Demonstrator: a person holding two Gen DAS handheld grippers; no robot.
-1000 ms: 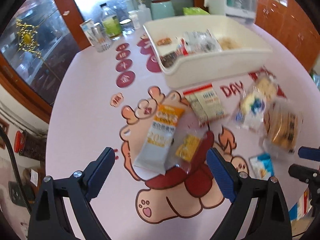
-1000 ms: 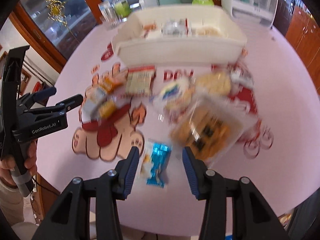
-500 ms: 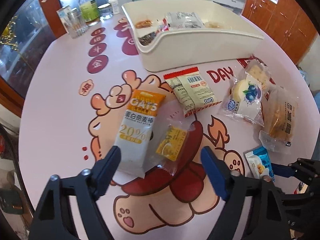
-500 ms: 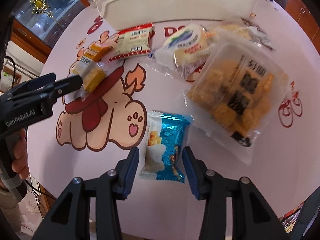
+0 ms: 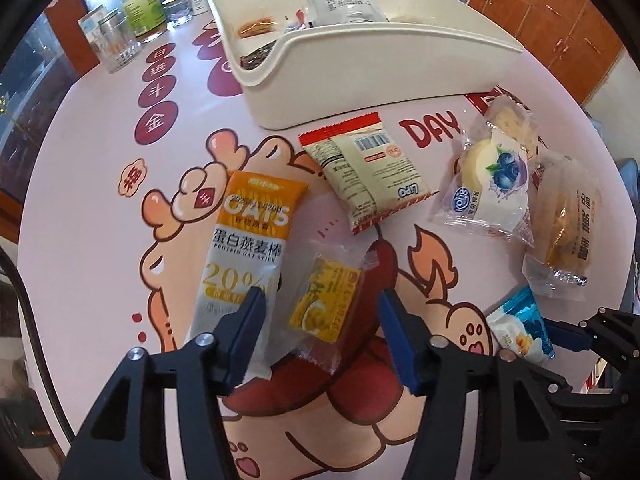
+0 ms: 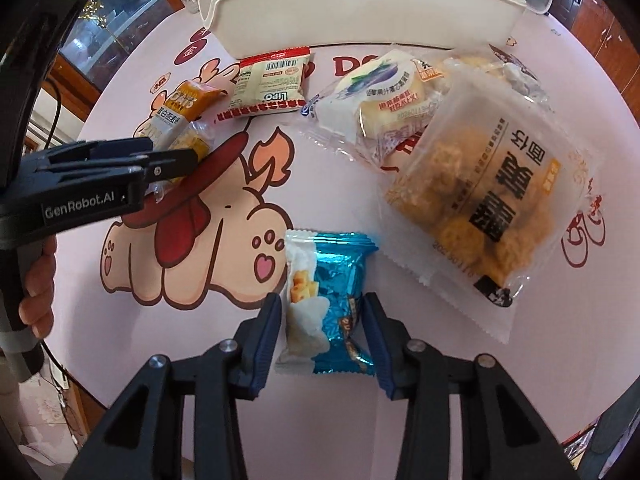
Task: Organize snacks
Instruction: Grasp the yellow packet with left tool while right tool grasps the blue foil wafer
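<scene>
My left hand-held gripper (image 5: 320, 316) points steeply down at the counter (image 5: 92, 208) and its jaws have just been closing; they straddle the small yellow snack in a clear wrapper (image 5: 324, 304), with a gap showing on both sides, so nothing is pinched yet, and the near finger overlaps the tail of the orange-and-white oat bar packet (image 5: 248, 244) lying just beside it. My right hand-held gripper (image 6: 322, 320) has also just been narrowing, and its pads sit right at the edges of the shiny blue-and-white foil snack pack (image 6: 328, 300), though I can't tell whether they press on it. Beyond the left hand-held gripper lie the cream packet with red zigzag ends (image 5: 366, 172), the clear-wrapped blueberry cake (image 5: 488, 192) and the frosted bag of golden crispy squares (image 6: 480, 200), all loose on the pink cartoon-printed surface. Farthest out stands the cream plastic bin (image 5: 400, 64), which already holds a few wrapped snacks. I'd judge the job barely past its start: a handful binned, some six or seven packets waiting, two pickups under way.
</scene>
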